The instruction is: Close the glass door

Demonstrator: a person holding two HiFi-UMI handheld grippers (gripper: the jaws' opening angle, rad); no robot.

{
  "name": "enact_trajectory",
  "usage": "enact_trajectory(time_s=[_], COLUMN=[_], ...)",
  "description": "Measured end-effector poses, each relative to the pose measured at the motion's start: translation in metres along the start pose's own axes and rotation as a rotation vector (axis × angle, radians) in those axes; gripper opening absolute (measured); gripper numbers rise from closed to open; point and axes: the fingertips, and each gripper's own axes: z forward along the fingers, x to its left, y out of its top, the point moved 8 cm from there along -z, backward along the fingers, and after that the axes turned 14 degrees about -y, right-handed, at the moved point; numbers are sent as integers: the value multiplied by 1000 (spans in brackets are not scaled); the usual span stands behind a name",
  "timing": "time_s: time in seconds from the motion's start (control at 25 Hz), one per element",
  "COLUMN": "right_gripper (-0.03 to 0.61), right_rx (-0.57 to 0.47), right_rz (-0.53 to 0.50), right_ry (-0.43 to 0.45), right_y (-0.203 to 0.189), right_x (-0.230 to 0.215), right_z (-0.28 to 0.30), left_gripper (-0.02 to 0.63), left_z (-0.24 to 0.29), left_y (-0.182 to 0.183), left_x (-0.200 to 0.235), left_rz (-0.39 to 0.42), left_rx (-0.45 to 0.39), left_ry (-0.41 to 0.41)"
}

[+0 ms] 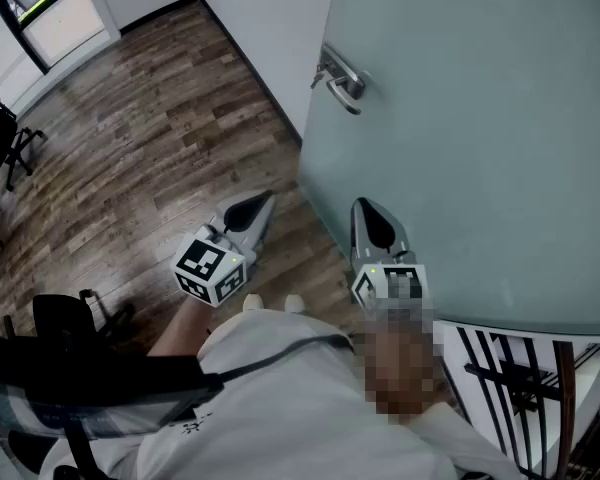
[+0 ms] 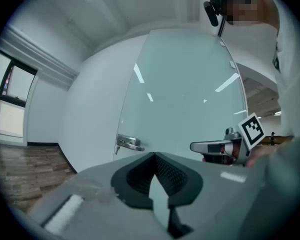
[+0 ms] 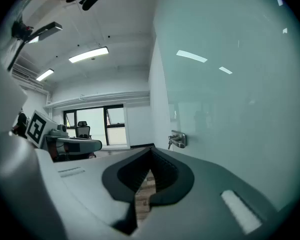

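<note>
Right claw (image 1: 368,211): jaws together, nothing held, tip close to the face of the glass door (image 1: 480,138); contact cannot be confirmed. Left claw (image 1: 260,203): likewise closed and empty, over the wooden floor (image 1: 130,138), clear of the door.

Recommendation: push flat on the pane near its handle edge, steadily.

Door: frosted pale-green pane, metal lever handle (image 1: 342,80) at its free edge, beside the white wall (image 1: 270,18).

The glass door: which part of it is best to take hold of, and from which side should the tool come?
Probably the metal lever handle near the free edge of the glass door. It stands out from the smooth pane, which offers nothing else to grip. Come from the side of the wooden floor, where the right tool is, close to the pane; its shut jaws must open first.
</note>
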Motion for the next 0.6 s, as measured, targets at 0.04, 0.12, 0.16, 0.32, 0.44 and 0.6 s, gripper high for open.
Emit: enact_trajectory(time_s=[0.04,0.12,0.16,0.32,0.44,0.6], right_gripper=[9,8,8,8,8,9], right_rx=[0,0,1,6,7,0], right_rz=[0,0,1,-1,18,31], right_ry=[2,4,5,9,23,20], right_y=[0,-1,-2,-3,-3,-1], right_x=[0,-1,-2,-5,-8,-13], right_z=[2,4,4,5,6,7], left_gripper=[0,0,0,2,2,2], left_z=[1,3,4,5,6,10], left_y=[-1,-2,-2,-1,-2,0], left_x=[0,1,1,0,0,0], left_rz=[1,3,3,8,5,5], left_rx=[0,-1,-2,-5,-8,-10], left_ry=[-2,-4,-4,-4,1,9])
